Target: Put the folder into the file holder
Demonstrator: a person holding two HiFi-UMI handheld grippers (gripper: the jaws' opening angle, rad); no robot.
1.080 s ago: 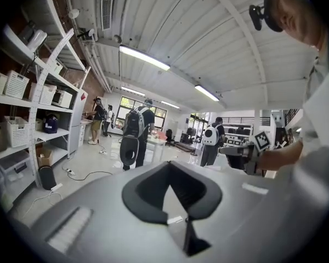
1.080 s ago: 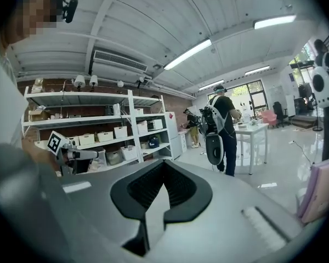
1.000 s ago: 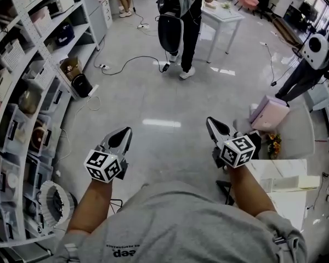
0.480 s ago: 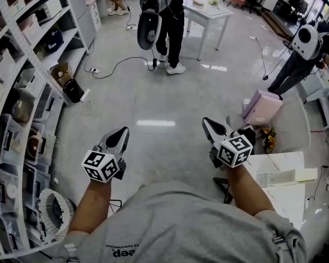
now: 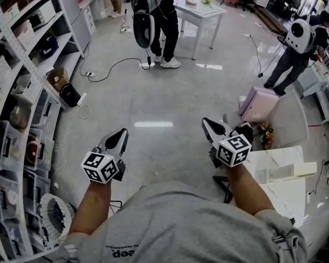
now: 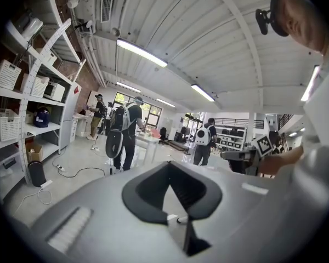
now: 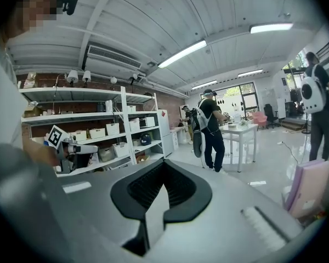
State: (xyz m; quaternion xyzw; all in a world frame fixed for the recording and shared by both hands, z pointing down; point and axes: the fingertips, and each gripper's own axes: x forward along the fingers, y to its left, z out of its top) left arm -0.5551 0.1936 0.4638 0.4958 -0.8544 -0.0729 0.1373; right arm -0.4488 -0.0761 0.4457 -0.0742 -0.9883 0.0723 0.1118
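The left gripper (image 5: 123,132) hangs in the lower left of the head view and the right gripper (image 5: 207,123) in the lower middle right. Both are held over bare grey floor (image 5: 153,100) and point up the frame.

In the left gripper view the jaws are pressed together, their tips meeting in a point with nothing between them. In the right gripper view the jaws are likewise pressed together and pinch nothing.

A pale, flat thing that looks like the folder (image 5: 281,173) lies on the white table (image 5: 288,199) in the lower right of the head view. It is to the right of the right gripper, apart from its jaws and behind their tips, and well apart from the left gripper. Neither gripper view shows it.

A pink box (image 5: 257,106) stands on the floor in the right middle of the frame, with a small bunch of flowers (image 5: 267,134) just below it. White shelves (image 5: 22,86) with bins run down the left edge. At the top, a person (image 5: 159,12) stands beside a small white table (image 5: 200,11).
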